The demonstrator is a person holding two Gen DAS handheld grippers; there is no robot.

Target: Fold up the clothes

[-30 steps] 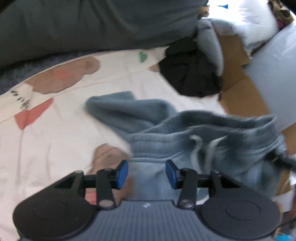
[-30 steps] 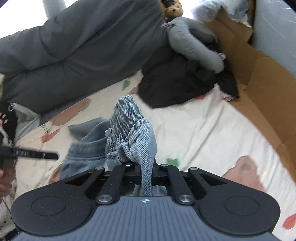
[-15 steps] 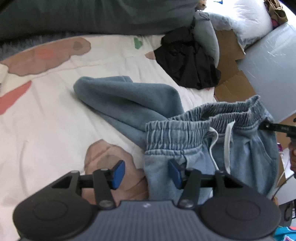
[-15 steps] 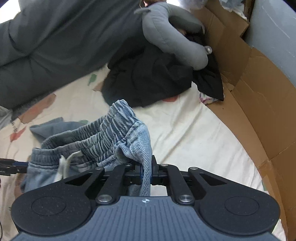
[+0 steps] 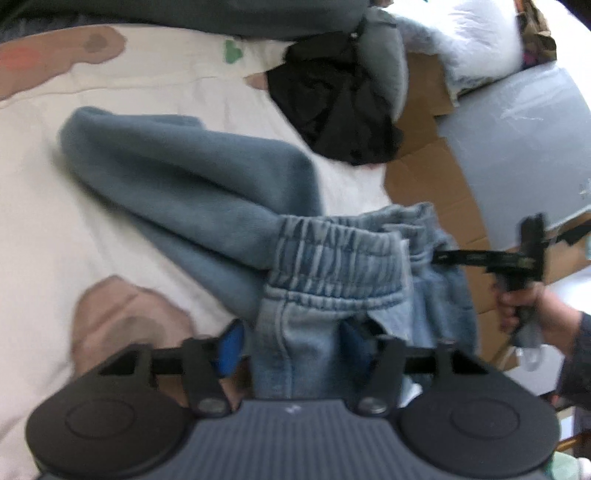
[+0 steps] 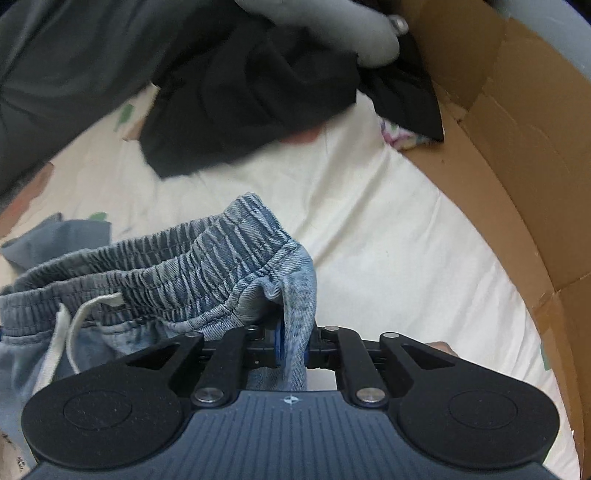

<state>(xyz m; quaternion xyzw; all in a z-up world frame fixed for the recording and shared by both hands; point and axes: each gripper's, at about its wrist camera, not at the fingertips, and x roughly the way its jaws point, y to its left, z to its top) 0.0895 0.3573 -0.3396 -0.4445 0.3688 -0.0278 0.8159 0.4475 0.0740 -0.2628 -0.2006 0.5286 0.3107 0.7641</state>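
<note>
Light blue denim shorts (image 5: 332,258) with an elastic waistband and a white drawstring (image 6: 62,325) hang stretched between my two grippers above the bed. My left gripper (image 5: 291,343) is open, and the left side seam of the shorts lies between its blue pads (image 5: 229,347). My right gripper (image 6: 291,343) is shut on the waistband's right end (image 6: 295,295). In the left wrist view that right gripper (image 5: 439,256) shows at the right, held by a hand (image 5: 524,306). A blue-grey fleece garment (image 5: 184,177) lies crumpled on the sheet behind the shorts.
The bed has a cream patterned sheet (image 5: 55,240). A black garment (image 6: 258,92) and a grey cushion (image 6: 332,33) lie at the far side, with a dark duvet (image 6: 74,55) to the left. Cardboard (image 6: 517,129) walls the right edge.
The left gripper has moved in, so the shorts' left side now sits between its open fingers. The right gripper pulled its end rightward, stretching the waistband flat.
</note>
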